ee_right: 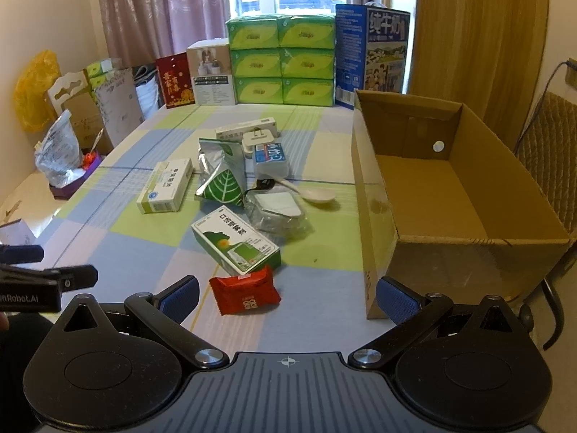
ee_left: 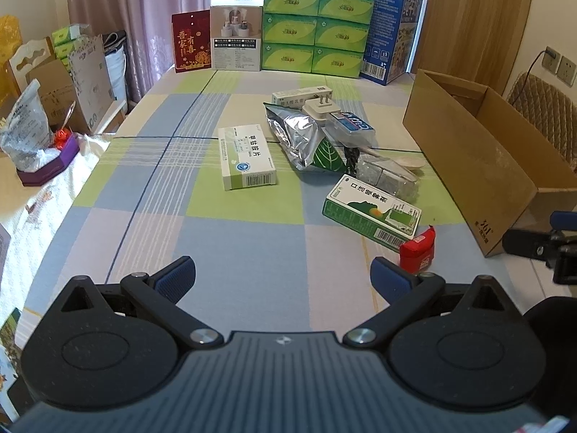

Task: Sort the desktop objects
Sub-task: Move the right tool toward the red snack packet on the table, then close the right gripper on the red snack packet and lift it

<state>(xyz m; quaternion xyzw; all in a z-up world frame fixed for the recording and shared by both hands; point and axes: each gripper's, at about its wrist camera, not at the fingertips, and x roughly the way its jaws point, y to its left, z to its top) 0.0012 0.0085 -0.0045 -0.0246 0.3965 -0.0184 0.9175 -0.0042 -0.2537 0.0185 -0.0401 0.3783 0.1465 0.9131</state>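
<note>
Nearest the cameras, the left gripper (ee_left: 283, 274) hangs over the checked tablecloth (ee_left: 234, 245) with its jaws spread wide and nothing between them. The right gripper (ee_right: 287, 297) is likewise spread and empty, low over the near edge of the table.

Just ahead of the right gripper lies a red snack packet (ee_right: 245, 291), flat on the cloth, touching the near corner of a green-and-white medicine box (ee_right: 236, 245) that lies at an angle. Left of that, apart from the pile, rests a second white-and-green medicine box (ee_left: 247, 157).

Behind the angled box sits a crumpled clear plastic container (ee_right: 276, 213), with a white plastic spoon (ee_right: 312, 195) just beyond it, bowl pointing right. A black binder clip (ee_right: 262, 184) lies at the spoon's handle end. A silver foil pouch (ee_left: 297, 135) with a green leaf print is slumped in the middle of the pile. A white plug adapter (ee_left: 321, 108) rests behind it, prongs up, beside a clear blue-labelled pack (ee_right: 269, 158). A long narrow white box (ee_left: 301, 95) lies farthest back in the pile.

To the right stands an open cardboard box (ee_right: 375, 195), its inside bare, its long wall near the pile.

Along the far edge stand a red card (ee_left: 191, 41), a white appliance carton (ee_left: 236, 38), a stack of green tissue packs (ee_left: 317, 27) and a blue milk carton (ee_right: 371, 54), with curtains (ee_right: 162, 7) behind them.
</note>
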